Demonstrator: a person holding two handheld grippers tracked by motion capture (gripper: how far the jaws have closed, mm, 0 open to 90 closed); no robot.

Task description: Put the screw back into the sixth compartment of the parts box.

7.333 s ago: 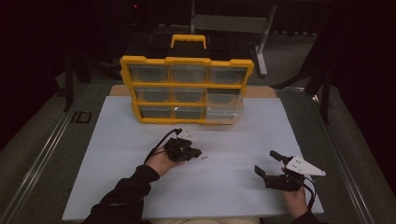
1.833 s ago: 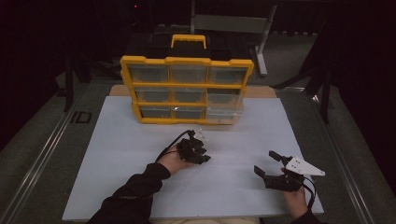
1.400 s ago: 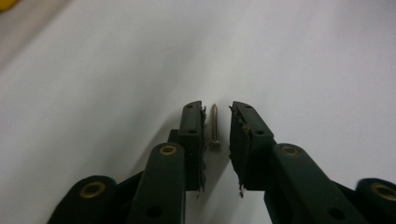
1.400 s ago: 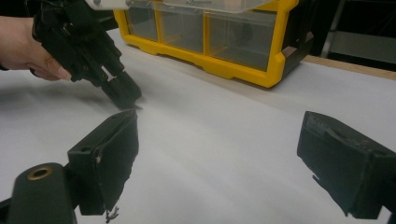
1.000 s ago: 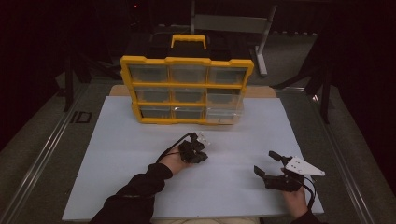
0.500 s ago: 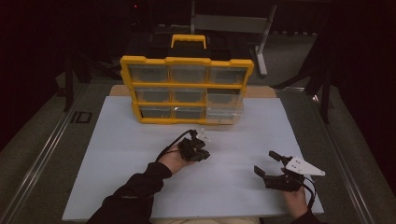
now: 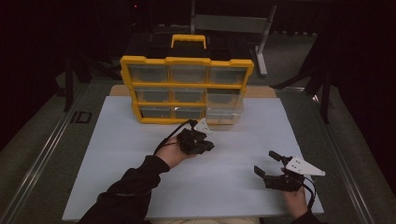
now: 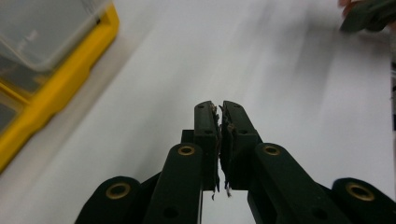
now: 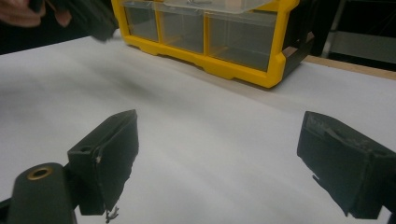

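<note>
Centrally, the yellow drawer organiser [image 7: 187, 88] stood at the far edge of the white table [image 7: 116, 154], its black-and-yellow handle [image 7: 188, 41] on top. One clear drawer [image 7: 225, 108] at its lower right was pulled out. The left gripper [image 7: 207, 145] was just in front of that drawer, its jaws pressed together on nothing. The right gripper [image 7: 266, 162] sat well apart, near the front right of the table, jaws spread wide and empty.
</note>
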